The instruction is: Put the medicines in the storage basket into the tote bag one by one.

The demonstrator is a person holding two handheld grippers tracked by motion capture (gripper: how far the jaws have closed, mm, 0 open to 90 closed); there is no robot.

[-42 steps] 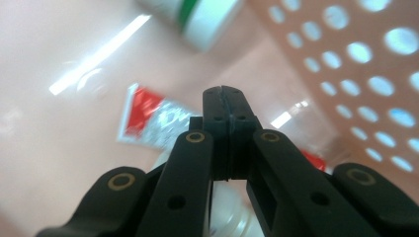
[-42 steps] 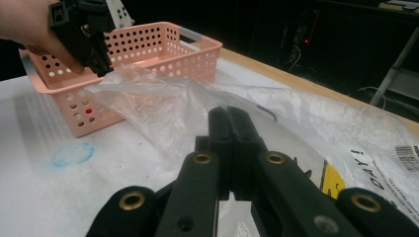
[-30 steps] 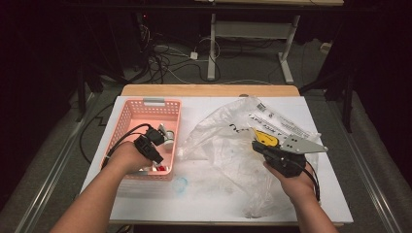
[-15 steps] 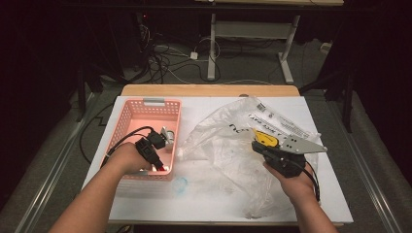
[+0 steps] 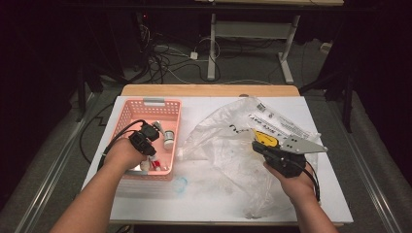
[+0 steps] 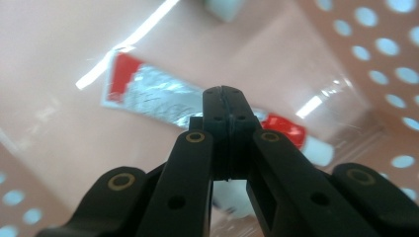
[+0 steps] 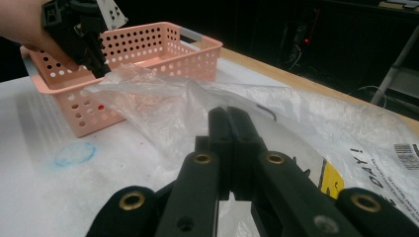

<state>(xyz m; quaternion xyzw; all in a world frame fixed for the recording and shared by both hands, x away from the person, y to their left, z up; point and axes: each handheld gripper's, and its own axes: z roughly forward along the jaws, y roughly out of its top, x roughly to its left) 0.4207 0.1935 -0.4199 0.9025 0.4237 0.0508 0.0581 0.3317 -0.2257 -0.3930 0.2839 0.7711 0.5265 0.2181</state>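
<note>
A red and silver tube (image 6: 163, 101) is lying on the floor of the pink basket (image 5: 127, 114), which is sitting at the left of the white worktop (image 5: 204, 199). The left gripper (image 5: 145, 143) is hanging inside the basket just above the tube, its jaws pressed together on nothing. Beside the basket a clear plastic bag (image 5: 228, 145) is sprawling; the right gripper (image 5: 265, 148) is resting over it, jaws likewise pressed together.

Red/silver tube (image 6: 163, 98) w/ white cap, flat on floor of pink basket (image 5: 127, 112), near front end. Clear plastic bag (image 5: 228, 145) crumpled beside basket.
</note>
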